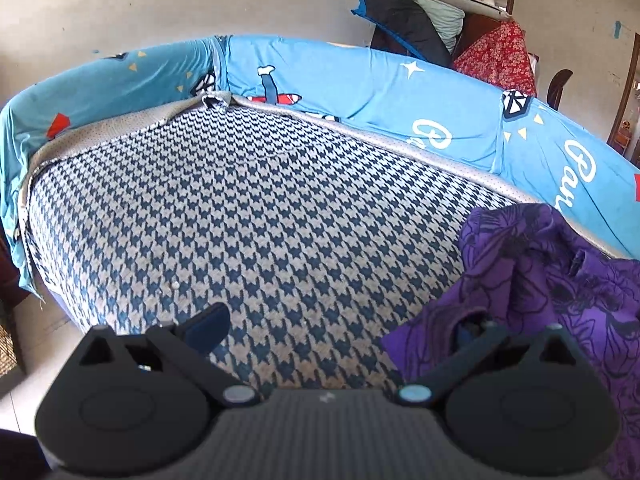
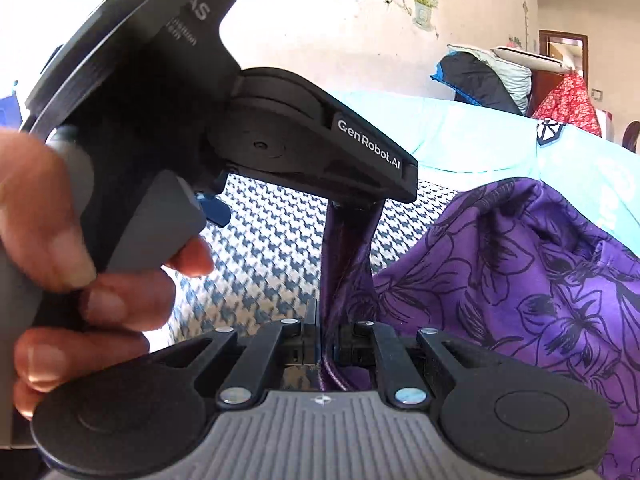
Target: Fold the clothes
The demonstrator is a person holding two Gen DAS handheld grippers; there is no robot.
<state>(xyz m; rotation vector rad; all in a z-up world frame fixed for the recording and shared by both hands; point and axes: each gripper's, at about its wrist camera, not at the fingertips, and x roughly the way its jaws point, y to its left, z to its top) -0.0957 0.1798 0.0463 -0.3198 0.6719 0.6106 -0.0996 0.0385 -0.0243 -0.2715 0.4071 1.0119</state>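
Left wrist view showed a wide houndstooth-woven blue-and-cream mattress (image 1: pixel 248 216). At its near right lay the crumpled purple floral knit garment (image 1: pixel 560 280), draped over one finger of the wide-open left gripper (image 1: pixel 340 324). The right gripper (image 2: pixel 326 332) was clamped on its bunched edge.

A bed spread with blue-and-grey houndstooth woven cover (image 1: pixel 248 216) stretches ahead of the left gripper (image 1: pixel 340 328), bordered at its far edge by a light-blue printed cartoon sheet (image 1: pixel 360 92); a crumpled purple floral-print garment (image 1: pixel 540 280) lies to the gripper's right.
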